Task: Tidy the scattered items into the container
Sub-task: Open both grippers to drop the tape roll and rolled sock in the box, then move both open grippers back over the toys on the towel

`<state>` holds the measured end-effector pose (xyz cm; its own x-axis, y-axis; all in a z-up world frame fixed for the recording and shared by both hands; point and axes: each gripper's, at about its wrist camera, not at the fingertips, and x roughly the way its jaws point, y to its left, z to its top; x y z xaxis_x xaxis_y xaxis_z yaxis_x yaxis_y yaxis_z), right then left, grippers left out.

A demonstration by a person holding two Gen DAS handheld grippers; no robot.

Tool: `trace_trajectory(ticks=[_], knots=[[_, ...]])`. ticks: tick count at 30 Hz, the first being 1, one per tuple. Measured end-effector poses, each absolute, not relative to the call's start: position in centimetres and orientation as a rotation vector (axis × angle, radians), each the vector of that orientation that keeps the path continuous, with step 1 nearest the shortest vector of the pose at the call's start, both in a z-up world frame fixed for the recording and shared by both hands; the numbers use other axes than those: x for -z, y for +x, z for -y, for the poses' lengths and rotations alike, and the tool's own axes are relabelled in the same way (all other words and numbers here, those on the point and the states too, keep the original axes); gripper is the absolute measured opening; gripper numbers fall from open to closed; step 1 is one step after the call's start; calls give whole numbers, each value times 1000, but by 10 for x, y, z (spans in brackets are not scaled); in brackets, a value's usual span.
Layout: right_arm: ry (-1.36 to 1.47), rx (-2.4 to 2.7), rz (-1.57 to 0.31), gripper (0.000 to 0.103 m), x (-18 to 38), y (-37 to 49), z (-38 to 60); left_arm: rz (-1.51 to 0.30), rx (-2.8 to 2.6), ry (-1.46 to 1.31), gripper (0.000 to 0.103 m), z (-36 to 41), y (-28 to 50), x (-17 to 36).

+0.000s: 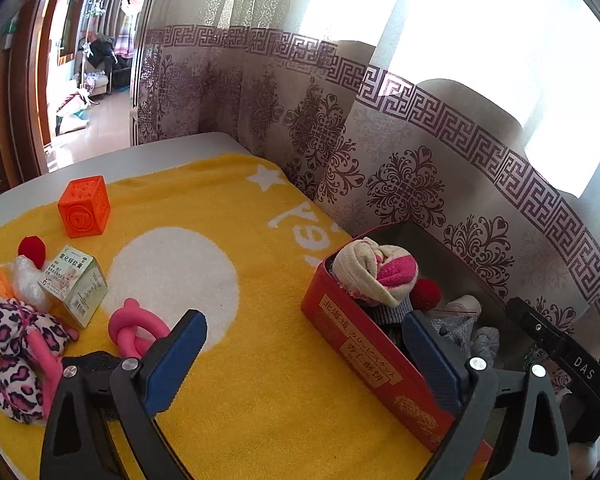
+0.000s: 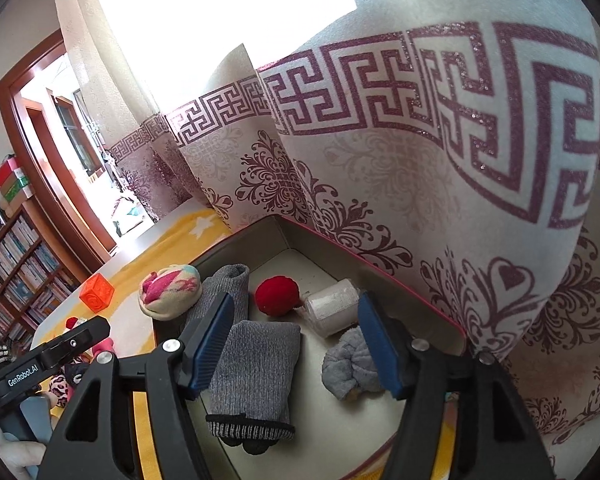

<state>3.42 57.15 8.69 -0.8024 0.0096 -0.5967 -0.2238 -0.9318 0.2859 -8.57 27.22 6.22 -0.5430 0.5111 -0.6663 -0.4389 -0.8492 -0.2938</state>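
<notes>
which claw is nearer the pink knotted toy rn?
Left. The left claw hangs open just above the towel, its left finger right beside the pink knotted toy. The right claw is open over the red tin, off to the toy's right.

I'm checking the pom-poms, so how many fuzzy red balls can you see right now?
2. One fuzzy red ball lies inside the red rectangular tin, beside the white roll. The other sits on the yellow towel, behind the small medicine carton. More may be hidden under clothes.
</notes>
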Motion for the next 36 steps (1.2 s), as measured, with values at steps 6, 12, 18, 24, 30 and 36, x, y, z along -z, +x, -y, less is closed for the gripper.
trace_trajectory(ticks=[6, 12, 18, 24, 30, 36], knots=[[-936, -2855, -491, 74, -89, 36, -554, 153, -2410, -1099, 102, -241, -83, -53], [-956, -2885, -466, 77, -89, 35, -536, 191, -2473, -1133, 102, -201, -80, -47], [-991, -2952, -420, 77, -92, 32, -504, 278, -2549, -1165, 102, -144, -75, -40], [-1028, -3078, -337, 79, -102, 22, -453, 374, -2634, -1217, 102, -86, -76, -29], [-1151, -3189, -279, 79, -101, 6, -401, 431, -2705, -1207, 102, -45, -75, -31], [-1288, -3240, -203, 79, -87, -9, -357, 503, -2732, -1224, 102, -21, -75, -28]])
